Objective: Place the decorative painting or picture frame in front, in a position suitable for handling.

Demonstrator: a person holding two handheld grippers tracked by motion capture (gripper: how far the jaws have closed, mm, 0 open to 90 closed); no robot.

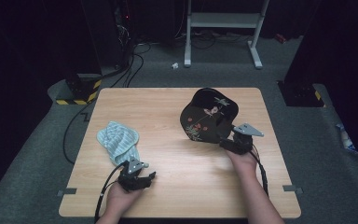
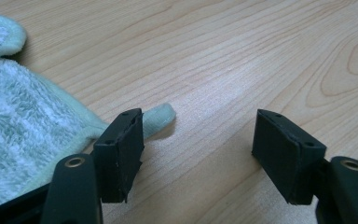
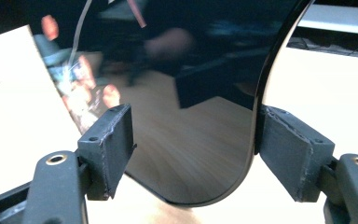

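A glossy black plate (image 1: 209,115) with painted flowers stands tilted up on the right half of the wooden table (image 1: 177,186). My right gripper (image 1: 226,141) holds it at its lower right edge. In the right gripper view the plate's rounded corner (image 3: 191,93) sits between the jaws, the rim against the right pad and the left pad on its face. A pale green striped cloth (image 1: 118,140) lies crumpled at the left. My left gripper (image 1: 140,177) rests just below it, open. In the left gripper view the cloth (image 2: 23,121) lies beside the left finger (image 2: 121,154), with bare wood between the jaws.
A white desk frame (image 1: 223,21) stands on the floor beyond the table. Black cables (image 1: 130,65) run to a stand with a yellow-and-black striped base (image 1: 81,91) at the back left. Grey carpet surrounds the table.
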